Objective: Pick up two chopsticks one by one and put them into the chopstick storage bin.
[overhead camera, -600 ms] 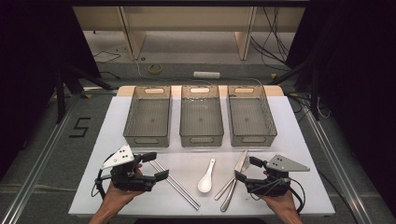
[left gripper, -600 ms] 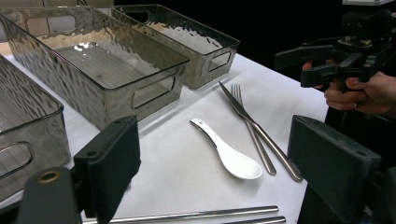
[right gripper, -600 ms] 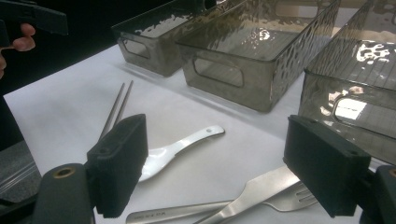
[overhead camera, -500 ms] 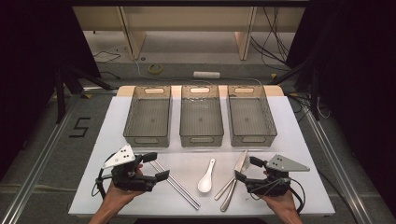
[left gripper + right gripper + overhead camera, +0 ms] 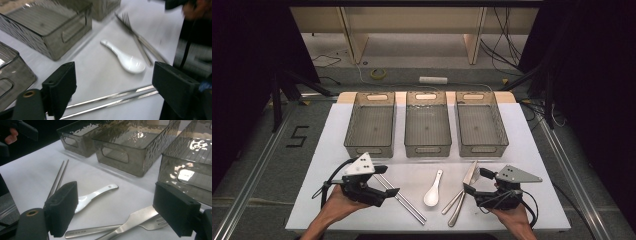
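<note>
At the table's near edge, both grippers, left [image 5: 388, 181] and right [image 5: 474, 181], gape empty; the left should straddle both chopsticks [image 5: 402, 198] squarely before squeezing.

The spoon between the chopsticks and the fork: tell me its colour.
The spoon is plain glossy white, clearest in the left gripper view.

light: bright table [image 5: 532, 150], dark surround | glare: bins [image 5: 140, 137] | blur: left gripper view, slight

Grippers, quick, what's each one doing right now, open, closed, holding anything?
Left gripper: open, holding nothing, above the chopsticks.
Right gripper: open, holding nothing, by the knife and fork.
</note>
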